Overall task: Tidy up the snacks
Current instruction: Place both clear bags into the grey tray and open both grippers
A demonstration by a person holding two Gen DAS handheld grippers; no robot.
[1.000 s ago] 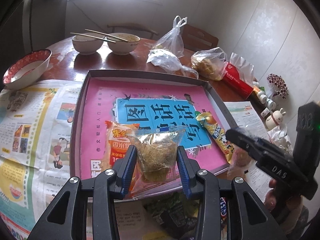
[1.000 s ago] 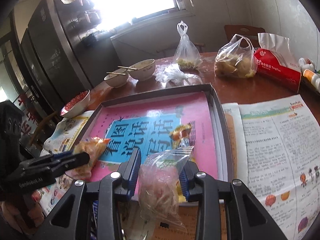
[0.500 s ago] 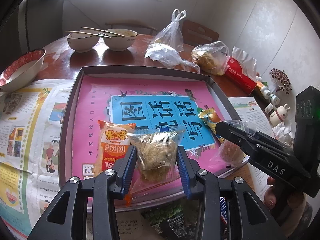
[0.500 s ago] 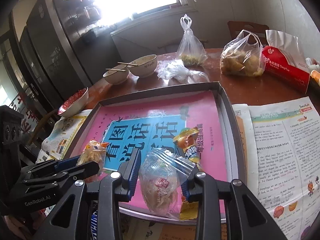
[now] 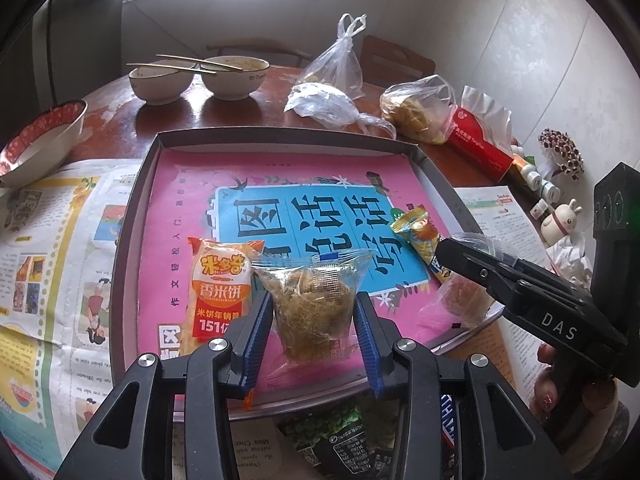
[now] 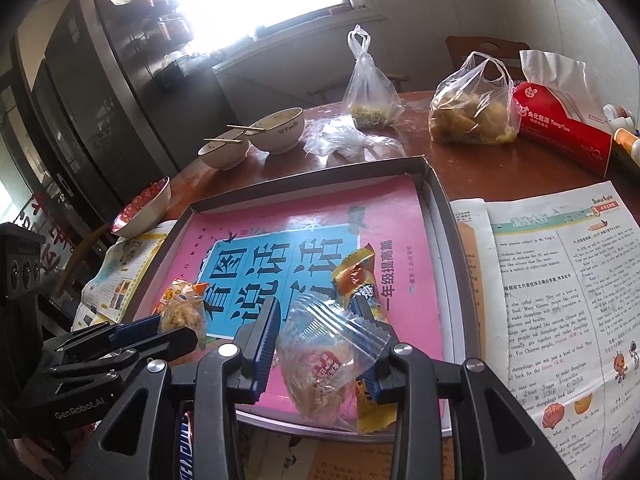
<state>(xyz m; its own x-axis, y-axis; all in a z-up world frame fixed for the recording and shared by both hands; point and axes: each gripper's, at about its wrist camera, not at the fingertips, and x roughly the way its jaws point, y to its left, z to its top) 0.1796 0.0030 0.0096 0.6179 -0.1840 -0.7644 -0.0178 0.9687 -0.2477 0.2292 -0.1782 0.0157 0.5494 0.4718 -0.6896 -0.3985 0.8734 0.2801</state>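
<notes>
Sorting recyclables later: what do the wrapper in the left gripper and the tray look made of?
Wrapper: thin clear plastic film, glossy; the brown snack shows through and the top seal is crimped. Tray: grey, matte, thin upright walls with folded corners, likely cardboard, though thin metal cannot be ruled out.

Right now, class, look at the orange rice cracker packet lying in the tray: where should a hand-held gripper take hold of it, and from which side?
Grip the orange rice cracker packet across its narrow width, around the middle, coming from above. It lies flat and lengthwise on the pink book in the tray, so its long edges are the ones exposed. Its right edge sits close to the left hand-held gripper, leaving little room there.
</notes>
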